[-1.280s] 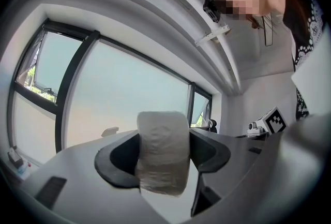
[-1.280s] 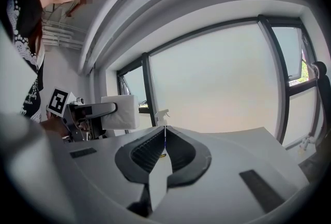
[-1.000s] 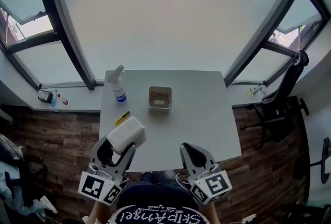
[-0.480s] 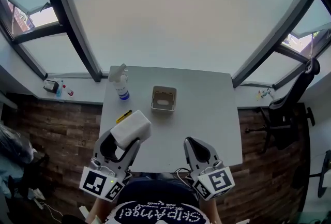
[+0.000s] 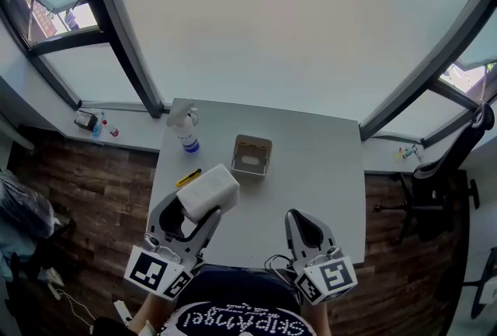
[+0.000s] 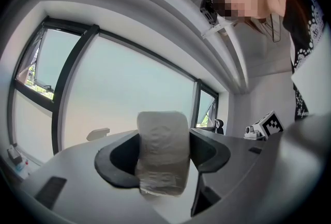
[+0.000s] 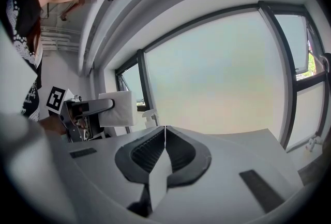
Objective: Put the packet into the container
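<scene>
Now L tool [image 5: 200, 210] pinches the white packet [image 5: 208, 190] over the near-left part of the surface [image 5: 326, 164]. Container [image 5: 251, 156] sits fwd and slightly right of it, nearer the L side. R tool [image 5: 299, 219] is pressed together, empty.

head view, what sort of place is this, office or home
Probably an office: a plain white table against big windows, a black office chair beside it, and a wood floor.
</scene>
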`<state>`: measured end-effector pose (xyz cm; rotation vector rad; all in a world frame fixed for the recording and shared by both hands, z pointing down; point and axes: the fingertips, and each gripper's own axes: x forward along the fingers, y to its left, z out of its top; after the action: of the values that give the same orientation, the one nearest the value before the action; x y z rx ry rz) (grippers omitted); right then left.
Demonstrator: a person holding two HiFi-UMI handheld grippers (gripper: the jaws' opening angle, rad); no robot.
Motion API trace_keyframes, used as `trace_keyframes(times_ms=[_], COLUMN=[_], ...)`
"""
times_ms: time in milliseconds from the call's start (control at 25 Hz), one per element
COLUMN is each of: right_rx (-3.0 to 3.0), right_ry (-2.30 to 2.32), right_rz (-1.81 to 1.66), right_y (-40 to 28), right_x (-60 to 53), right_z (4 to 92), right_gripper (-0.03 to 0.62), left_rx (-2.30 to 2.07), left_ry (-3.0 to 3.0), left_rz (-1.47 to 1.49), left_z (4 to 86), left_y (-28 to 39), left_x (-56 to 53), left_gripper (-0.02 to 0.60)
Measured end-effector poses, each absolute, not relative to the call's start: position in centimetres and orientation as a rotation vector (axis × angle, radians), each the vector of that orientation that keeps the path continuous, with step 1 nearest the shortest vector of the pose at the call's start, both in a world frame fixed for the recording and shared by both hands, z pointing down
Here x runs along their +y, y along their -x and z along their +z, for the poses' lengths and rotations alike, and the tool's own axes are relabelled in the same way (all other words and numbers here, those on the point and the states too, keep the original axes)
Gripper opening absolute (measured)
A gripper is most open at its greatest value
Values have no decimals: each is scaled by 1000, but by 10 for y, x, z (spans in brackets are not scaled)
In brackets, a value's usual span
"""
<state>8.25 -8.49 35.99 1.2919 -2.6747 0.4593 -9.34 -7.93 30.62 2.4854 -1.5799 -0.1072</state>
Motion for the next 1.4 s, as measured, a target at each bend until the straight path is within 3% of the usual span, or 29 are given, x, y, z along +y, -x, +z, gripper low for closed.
trace_keyframes(times_ms=[680, 1400], right_rx=[-2702, -2616], right_ry=[-1168, -1316], right_rz=[531, 584], right_y=[-58, -79], right_x=[-94, -84], right_z=[366, 376], right_gripper=[14, 14], left_rx=[-1658, -1597], left_ry=[-2428, -2534], left_rz=[-40, -5], left_z=[322, 332], left_y=[106, 104], left_x=[-80, -102], left_gripper=[282, 282])
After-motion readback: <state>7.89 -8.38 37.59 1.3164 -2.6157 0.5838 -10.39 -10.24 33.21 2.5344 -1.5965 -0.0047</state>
